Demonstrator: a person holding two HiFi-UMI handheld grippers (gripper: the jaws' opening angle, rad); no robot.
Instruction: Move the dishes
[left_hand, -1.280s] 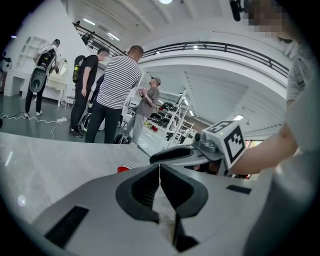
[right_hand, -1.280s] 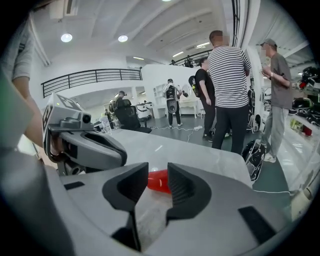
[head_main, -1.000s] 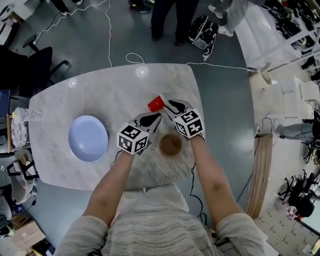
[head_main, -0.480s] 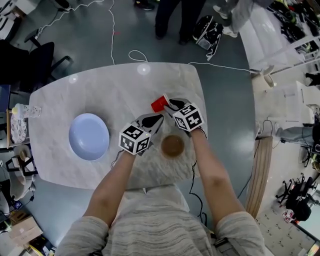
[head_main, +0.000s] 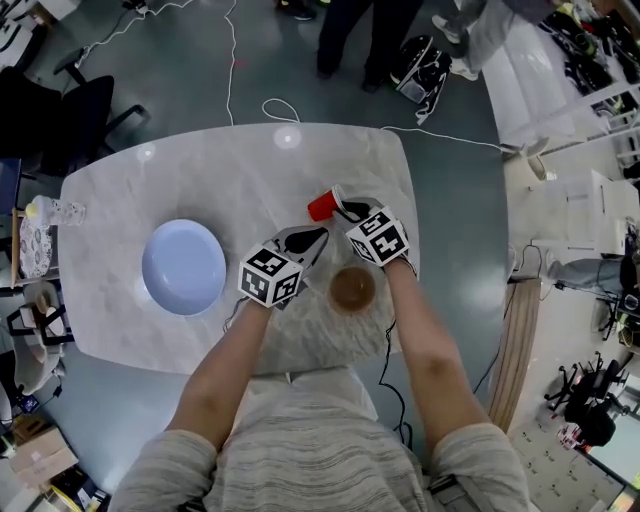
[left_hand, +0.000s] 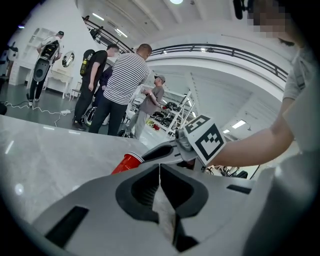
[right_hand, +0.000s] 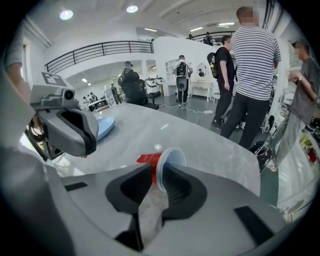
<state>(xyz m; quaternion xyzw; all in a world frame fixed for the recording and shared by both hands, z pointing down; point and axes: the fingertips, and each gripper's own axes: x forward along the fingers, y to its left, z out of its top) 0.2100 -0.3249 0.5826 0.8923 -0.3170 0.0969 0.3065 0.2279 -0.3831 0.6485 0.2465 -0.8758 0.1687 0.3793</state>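
Observation:
A red paper cup (head_main: 322, 206) is tipped on its side just above the marble table (head_main: 230, 170). My right gripper (head_main: 338, 204) is shut on its rim. In the right gripper view the white rim (right_hand: 170, 161) is pinched between the jaws, with the red cup wall (right_hand: 148, 159) to the left. My left gripper (head_main: 316, 237) is just beside it, shut and empty. The left gripper view shows the cup (left_hand: 126, 163) ahead of the closed left gripper (left_hand: 160, 172). A brown bowl (head_main: 351, 289) stands near the front edge. A pale blue plate (head_main: 183, 267) lies at the left.
Several people stand beyond the table's far edge, next to a backpack (head_main: 423, 62) on the floor. White cables (head_main: 270, 108) trail across the floor there. A black chair (head_main: 60, 120) stands at the far left, and a clear bottle (head_main: 58, 211) stands on a stand beside the table.
My right gripper has edged slightly away from me with the cup still in it. The left gripper, bowl and plate have stayed put.

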